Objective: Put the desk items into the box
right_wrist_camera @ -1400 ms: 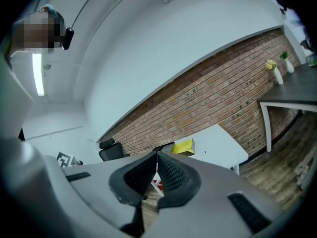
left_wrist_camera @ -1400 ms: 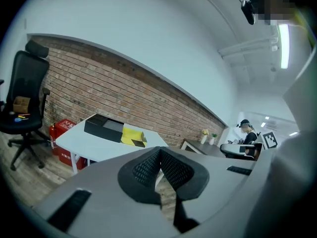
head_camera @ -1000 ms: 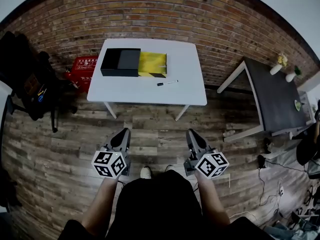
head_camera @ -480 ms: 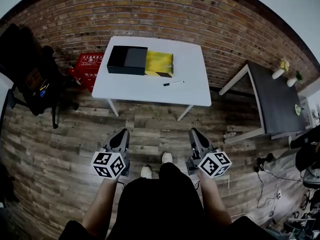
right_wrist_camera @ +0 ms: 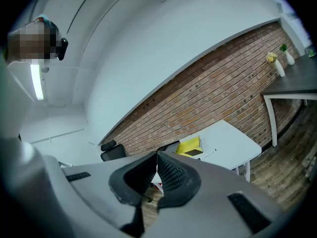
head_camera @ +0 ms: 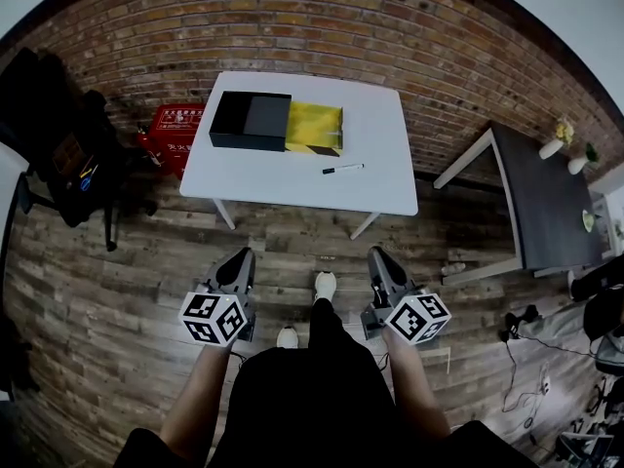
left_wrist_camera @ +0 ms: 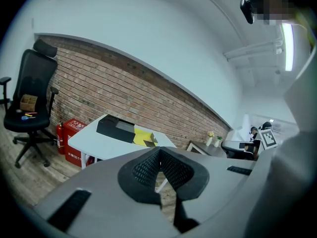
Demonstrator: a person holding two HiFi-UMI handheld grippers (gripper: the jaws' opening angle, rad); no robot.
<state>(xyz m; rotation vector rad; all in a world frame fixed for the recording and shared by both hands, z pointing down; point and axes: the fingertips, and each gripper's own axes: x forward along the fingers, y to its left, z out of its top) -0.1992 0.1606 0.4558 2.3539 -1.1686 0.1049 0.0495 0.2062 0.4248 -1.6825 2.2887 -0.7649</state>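
Note:
A white table (head_camera: pixel 380 178) stands ahead by the brick wall. On it lies a black box (head_camera: pixel 251 121) with its yellow inner tray (head_camera: pixel 314 128) slid out to the right. A black-and-white pen (head_camera: pixel 342 169) lies on the table in front of the tray. The box (left_wrist_camera: pixel 115 128) and yellow tray (left_wrist_camera: pixel 142 136) show in the left gripper view, the tray (right_wrist_camera: pixel 189 146) and pen (right_wrist_camera: pixel 210 152) in the right gripper view. My left gripper (head_camera: pixel 237 267) and right gripper (head_camera: pixel 378 266) hang low over the wooden floor, well short of the table, both shut and empty.
A red cabinet (head_camera: pixel 170 135) stands left of the table, with a black office chair (head_camera: pixel 58 154) further left. A dark table (head_camera: pixel 551 208) with small vases (head_camera: pixel 559 136) stands at the right. Cables lie on the floor at the lower right. The person's shoes (head_camera: pixel 325 286) show between the grippers.
The table has drifted down and to the right in the head view as the person steps toward it. One foot has moved forward. Both grippers keep their place and stay shut.

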